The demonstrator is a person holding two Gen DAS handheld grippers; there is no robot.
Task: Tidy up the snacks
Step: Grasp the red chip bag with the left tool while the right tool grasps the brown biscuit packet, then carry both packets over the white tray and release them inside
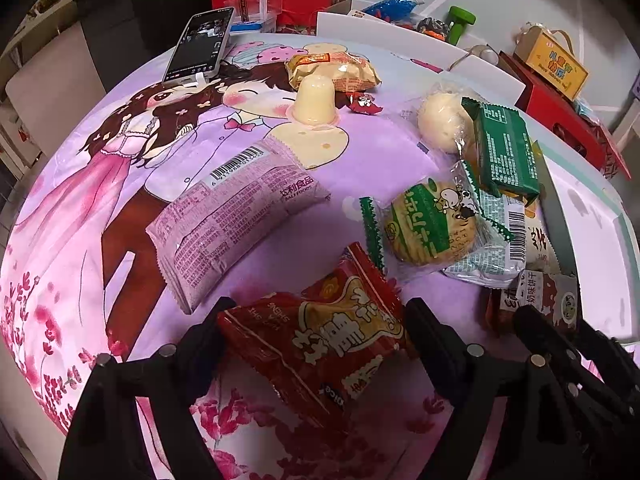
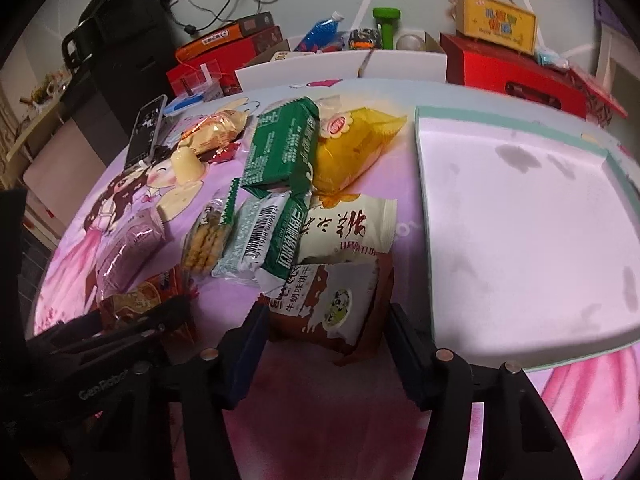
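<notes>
Left wrist: fingers (image 1: 224, 320) flank red packet (image 1: 320, 344)

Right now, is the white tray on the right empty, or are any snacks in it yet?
Empty. The right wrist view shows the white tray with only a bare, smudged surface; every packet, including the brown biscuit packet, lies on the cloth beside it.

The left black plastic two-finger gripper (image 1: 314, 328) has thick, blocky matte fingers (image 1: 208, 332) on angular struts, each strut capped by a round silver screw head. The right black plastic two-finger gripper (image 2: 326, 344) is built alike, with blue-tinged finger pads (image 2: 250, 354). White "GenRobot" lettering marks the left gripper's body in the right wrist view.
</notes>
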